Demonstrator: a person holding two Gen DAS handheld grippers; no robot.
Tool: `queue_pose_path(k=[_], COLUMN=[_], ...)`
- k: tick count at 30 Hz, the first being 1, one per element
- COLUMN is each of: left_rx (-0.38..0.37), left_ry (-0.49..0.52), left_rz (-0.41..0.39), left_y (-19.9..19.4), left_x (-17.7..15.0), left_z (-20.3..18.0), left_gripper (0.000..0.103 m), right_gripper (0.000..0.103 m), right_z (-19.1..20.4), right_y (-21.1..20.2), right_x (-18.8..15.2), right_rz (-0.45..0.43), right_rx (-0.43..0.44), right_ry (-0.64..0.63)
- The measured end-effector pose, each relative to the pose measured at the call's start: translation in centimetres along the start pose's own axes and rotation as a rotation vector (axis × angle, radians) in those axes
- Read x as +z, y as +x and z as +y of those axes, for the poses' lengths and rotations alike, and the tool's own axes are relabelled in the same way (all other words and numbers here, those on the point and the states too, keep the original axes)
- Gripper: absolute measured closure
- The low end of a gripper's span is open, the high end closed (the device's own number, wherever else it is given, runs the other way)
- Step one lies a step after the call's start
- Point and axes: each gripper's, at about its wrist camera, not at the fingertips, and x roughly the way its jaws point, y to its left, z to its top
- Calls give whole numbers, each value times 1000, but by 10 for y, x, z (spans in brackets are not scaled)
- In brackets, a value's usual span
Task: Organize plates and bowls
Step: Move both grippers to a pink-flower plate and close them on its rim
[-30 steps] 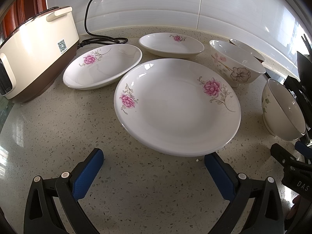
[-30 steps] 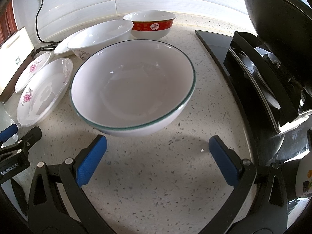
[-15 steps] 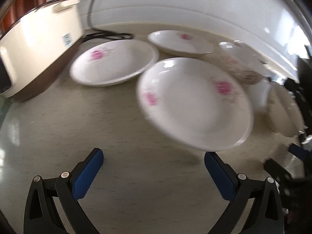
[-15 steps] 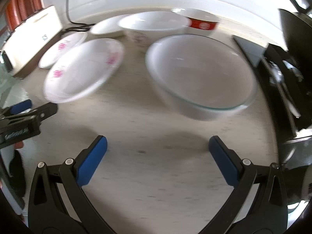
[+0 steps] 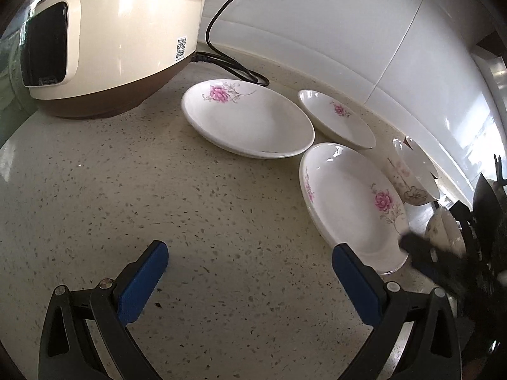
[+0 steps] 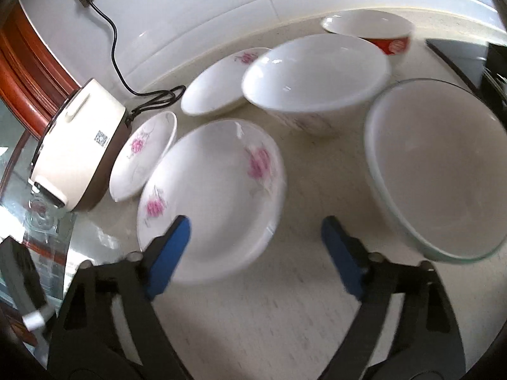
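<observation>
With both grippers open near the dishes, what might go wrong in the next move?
1. The right gripper has been closing, empty, beside the nearest flowered plate; a shallow rim pinch may slip.
2. That plate sits very near a second flowered plate and close to the white bowl, so lifting it could knock either one.
3. The rice cooker's cord lies beside the plates and could snag.

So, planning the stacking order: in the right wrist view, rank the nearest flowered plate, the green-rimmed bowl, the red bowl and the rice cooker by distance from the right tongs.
1. Flowered plate, at the left tip.
2. Green-rimmed bowl, right.
3. Rice cooker, far left.
4. Red bowl, back right.
</observation>
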Motion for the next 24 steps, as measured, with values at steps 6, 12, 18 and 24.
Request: queue_pose_path(k=[6, 12, 18, 24], left_rx=[-13, 9, 44, 177], left_ry=[-38, -38, -60, -27], left_rz=[-21, -18, -4, -36], left_y=[-4, -2, 20, 36], left_x=[-2, -1, 23, 30], left_z=[7, 4, -6, -30], left_gripper=[0, 0, 0, 23], right_gripper=[33, 49, 54, 81], right_z=[18, -1, -3, -1], right_y=[19, 21, 15, 16], right_x=[7, 14, 9, 6], right_rz=[-31, -46, -58, -52], right_rx=[-45, 48, 42, 13], right_ry=[-115, -88, -129, -148])
